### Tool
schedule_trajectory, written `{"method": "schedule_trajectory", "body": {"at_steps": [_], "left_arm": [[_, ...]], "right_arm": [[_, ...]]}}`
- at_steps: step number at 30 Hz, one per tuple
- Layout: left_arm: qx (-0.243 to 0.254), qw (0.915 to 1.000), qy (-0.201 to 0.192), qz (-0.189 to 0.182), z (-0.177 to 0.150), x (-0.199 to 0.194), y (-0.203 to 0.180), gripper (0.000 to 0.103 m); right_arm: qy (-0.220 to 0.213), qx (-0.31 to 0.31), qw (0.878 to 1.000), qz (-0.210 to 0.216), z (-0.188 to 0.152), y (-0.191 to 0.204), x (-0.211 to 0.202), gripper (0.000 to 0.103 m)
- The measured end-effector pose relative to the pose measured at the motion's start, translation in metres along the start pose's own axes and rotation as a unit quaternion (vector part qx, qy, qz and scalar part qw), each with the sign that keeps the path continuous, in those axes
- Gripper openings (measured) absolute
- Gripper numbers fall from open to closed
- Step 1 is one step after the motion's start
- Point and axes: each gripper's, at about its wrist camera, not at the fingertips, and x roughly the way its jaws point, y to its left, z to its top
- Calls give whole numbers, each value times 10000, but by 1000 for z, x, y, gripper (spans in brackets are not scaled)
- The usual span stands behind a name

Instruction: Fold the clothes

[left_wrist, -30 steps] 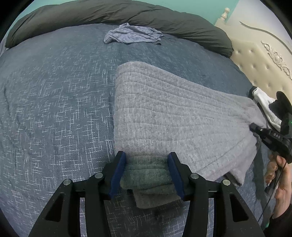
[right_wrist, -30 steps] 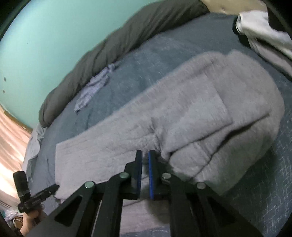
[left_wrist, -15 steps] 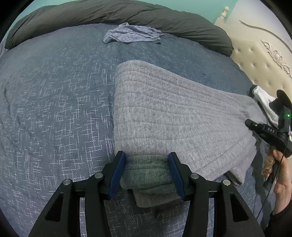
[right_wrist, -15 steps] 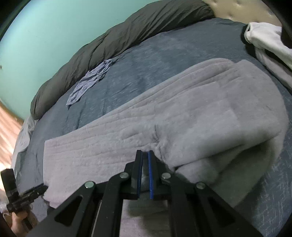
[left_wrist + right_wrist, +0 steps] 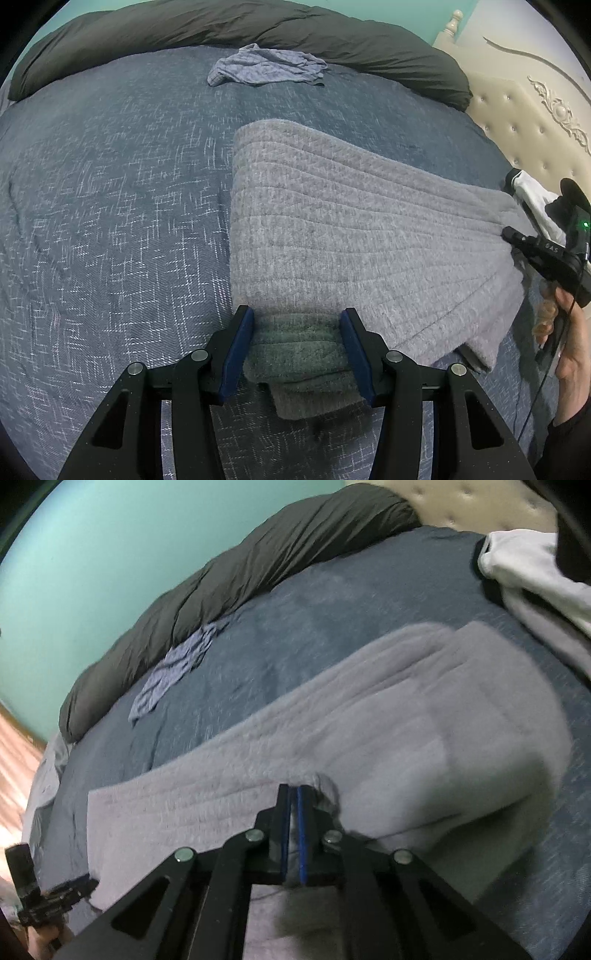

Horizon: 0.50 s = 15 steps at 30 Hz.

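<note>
Grey quilted garment [image 5: 351,221] spread flat across blue bedspread [image 5: 110,221]; left gripper [image 5: 297,350] half spread, pads clamping bunched thick fold at near end; right gripper [image 5: 291,812] pressed together, pinching thin edge of cloth at opposite end.

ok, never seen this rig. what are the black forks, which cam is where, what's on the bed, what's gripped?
No robot here: a person holds a two-finger claw in each hand, each with a fisheye camera looking along its fingers. In the left wrist view, the left claw has a bunched end of the grey fleece garment between its blue pads; the right claw shows at that picture's right edge. In the right wrist view, the right claw is shut on the same garment's edge. Also on the blue bedspread: a crumpled blue cloth, a dark duvet, white clothing.
</note>
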Motion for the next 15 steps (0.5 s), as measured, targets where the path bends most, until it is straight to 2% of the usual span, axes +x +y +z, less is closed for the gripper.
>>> {"method": "schedule_trajectory", "body": {"at_steps": [1,3,8,10,13,15], "left_arm": [[-8,10000,3,0,0,0,0,53],[-30,10000,3,-4,-1,-1,1,53],[-24,10000,39,23,-1,-2,0,53],[-21,10000,43,47,-1,-2,-1,53],[-28,10000,47,61,-2,-2,-1,53],[-67,10000,42,23,-2,-3,1,53]], "right_arm": [[-57,28,9999,-143,0,-3,-3,2],[-184,195,9996,-50,2,-7,-5,2],[61,518,9986,12,0,-33,4,1],[-4,651,9979,35,-1,-39,-1,0],[-293,387,9986,-192,5,-30,-19,1],[-189,416,9985,-310,3,-37,-16,1]]}}
